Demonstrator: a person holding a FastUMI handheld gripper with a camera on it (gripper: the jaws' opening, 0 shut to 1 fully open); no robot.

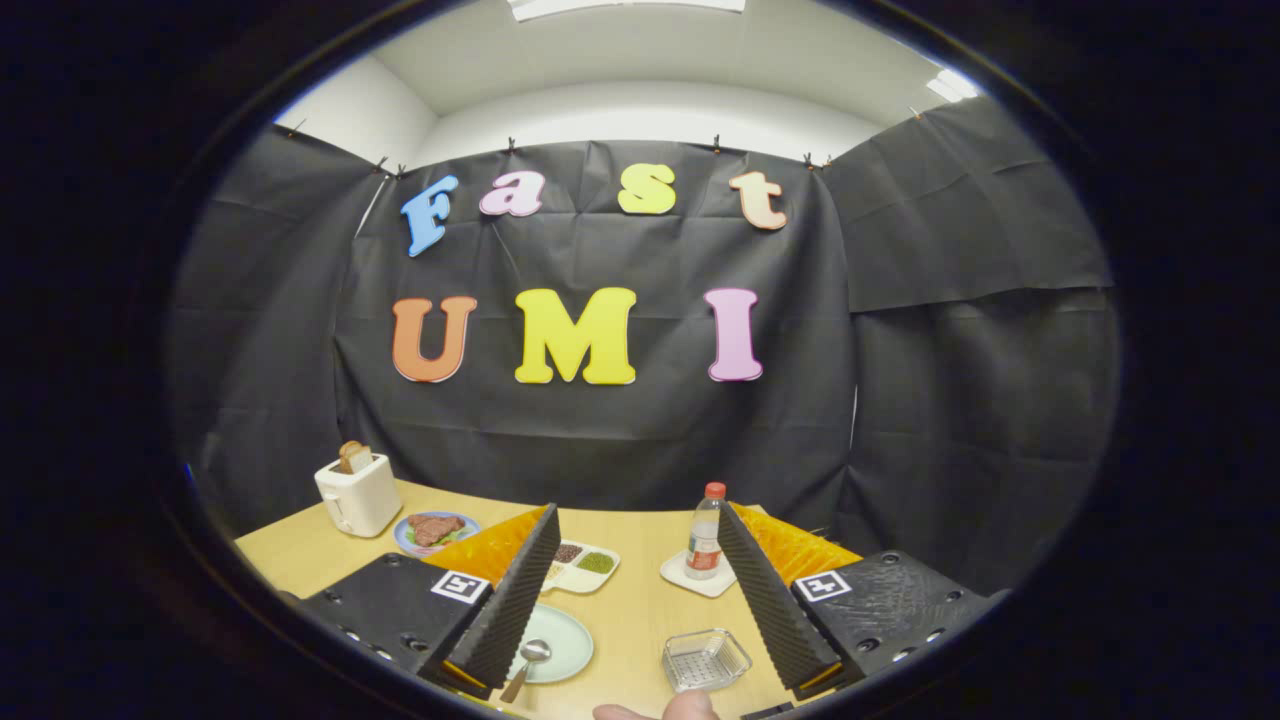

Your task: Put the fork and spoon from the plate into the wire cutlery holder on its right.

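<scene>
A pale green plate (562,640) lies on the wooden table beside the left finger, partly hidden by it. A metal spoon (530,660) rests on the plate with its bowl up and its handle pointing toward me. I cannot make out a fork. To the plate's right sits a small wire cutlery holder (706,659), which looks empty. My gripper (635,585) hovers open above the table, with the plate and the holder low between its fingers. Nothing is held between them.
Beyond the fingers stand a white toaster (358,493) with bread in it, a blue plate of food (435,531), a divided white dish (583,565) and a water bottle (705,533) on a white coaster. A fingertip (690,706) shows at the table's near edge.
</scene>
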